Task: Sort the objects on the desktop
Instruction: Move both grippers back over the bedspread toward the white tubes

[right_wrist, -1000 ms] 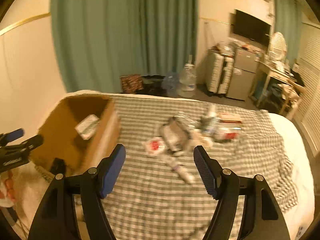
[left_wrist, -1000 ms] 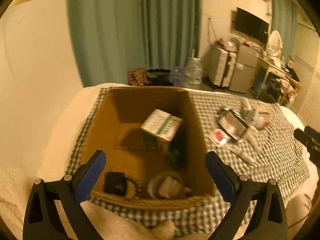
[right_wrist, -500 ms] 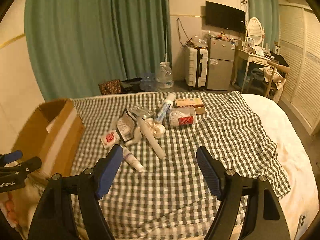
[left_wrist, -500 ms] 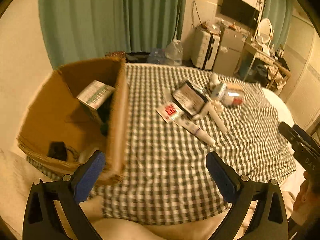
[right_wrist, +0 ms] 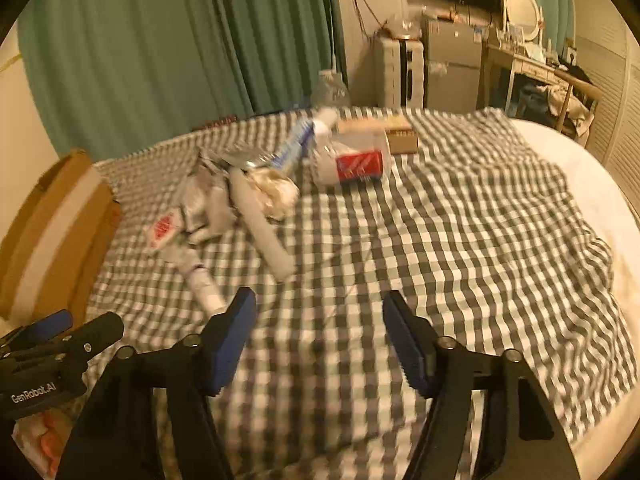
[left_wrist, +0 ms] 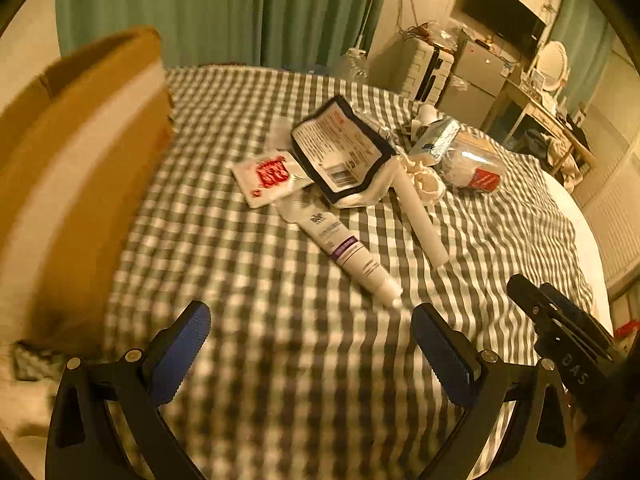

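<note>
Both grippers are empty with fingers spread apart, the left gripper (left_wrist: 306, 346) and right gripper (right_wrist: 320, 338) hovering above the checked cloth (left_wrist: 280, 320), apparently ready to pick. The unsorted tube (left_wrist: 348, 256) lies just ahead of the left fingers; the cardboard box (left_wrist: 80, 168) stands to their left, probably to receive it.

Left gripper (left_wrist: 308, 344) low in frame, blue-padded jaws spread wide with nothing between them, over a checked cloth (left_wrist: 280, 320) on the bed. Just beyond the right jaw, a white tube (left_wrist: 344, 252) lying flat. Farther ahead, a red-printed sachet (left_wrist: 270, 176), a black-edged pouch (left_wrist: 340, 152) and a white cylinder (left_wrist: 420, 216), heaped close together. Left of the jaws, blurred cardboard box (left_wrist: 72, 168). Right gripper (left_wrist: 560, 328) at the right edge.
</note>
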The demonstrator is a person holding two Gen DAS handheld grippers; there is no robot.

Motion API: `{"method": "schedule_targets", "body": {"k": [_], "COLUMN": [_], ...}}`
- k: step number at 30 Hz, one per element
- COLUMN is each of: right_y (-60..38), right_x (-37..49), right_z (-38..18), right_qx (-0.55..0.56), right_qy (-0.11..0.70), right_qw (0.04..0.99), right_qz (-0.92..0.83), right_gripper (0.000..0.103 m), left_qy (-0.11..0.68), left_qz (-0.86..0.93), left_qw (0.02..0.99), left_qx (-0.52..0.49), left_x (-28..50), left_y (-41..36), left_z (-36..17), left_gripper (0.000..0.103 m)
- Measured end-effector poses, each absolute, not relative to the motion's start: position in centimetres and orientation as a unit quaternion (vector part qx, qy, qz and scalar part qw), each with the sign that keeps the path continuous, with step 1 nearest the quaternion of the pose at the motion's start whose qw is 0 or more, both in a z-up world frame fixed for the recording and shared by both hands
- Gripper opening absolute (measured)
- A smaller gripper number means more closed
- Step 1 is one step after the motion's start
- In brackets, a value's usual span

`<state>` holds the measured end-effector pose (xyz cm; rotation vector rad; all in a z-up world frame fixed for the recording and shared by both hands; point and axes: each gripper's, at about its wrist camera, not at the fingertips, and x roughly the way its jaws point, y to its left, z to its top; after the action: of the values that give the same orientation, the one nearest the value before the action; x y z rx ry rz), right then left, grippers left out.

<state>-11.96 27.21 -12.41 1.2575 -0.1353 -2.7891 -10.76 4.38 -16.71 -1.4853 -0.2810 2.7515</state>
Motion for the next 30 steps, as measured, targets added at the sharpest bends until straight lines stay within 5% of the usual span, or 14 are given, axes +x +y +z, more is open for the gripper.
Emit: {"method": "schedule_targets", "body": {"k": [10,19,22,27,28,29,30], "right_y": [25.4,24.5,24.5,23.3,23.1,22.9,22.6], "right_x": [-18.9,-20.4,-20.1,-19.7,-19.5,-19.4,-19.3], "right_z": [-16.7,-18.3,-18.2,-18.6,-18.5,-18.6,-18.6], "right_qx": [0.417,0.429,0.434,0.434,0.437,0.438,0.442], "right_qy": [0.037,0.043,0.029,0.050,0.049,0.053,0.060], "right_qw": [0.118,0.159,0.179,0.188,0.194,0.195,0.198], "right_qz": [-0.900,-0.888,-0.883,-0.880,-0.877,-0.876,-0.873], "right_gripper": [0.052,0.043,0.043,0.042,0.038,0.015,0.009], "left_qy": [-0.140,-0.100,-0.070,-0.062,-0.064,-0.065,-0.070], "left_qz": [0.859,0.871,0.873,0.869,0.866,0.865,0.862], "left_qw": [-0.041,-0.034,-0.019,0.019,0.027,0.030,0.034], "left_qx": [-0.490,-0.480,-0.483,-0.491,-0.495,-0.497,-0.501], "left_x": [-16.1,-17.8,-17.8,-17.4,-17.4,-17.1,-17.0], "left_y": [4.7,5.4,5.7,5.6,5.5,5.3,4.9], "left_z": [-21.7,-22.4,-22.2,-21.5,-21.4,-21.3,-21.1], "left_gripper": [0.103,0.101,0.084,0.040,0.034,0.028,0.027]}}
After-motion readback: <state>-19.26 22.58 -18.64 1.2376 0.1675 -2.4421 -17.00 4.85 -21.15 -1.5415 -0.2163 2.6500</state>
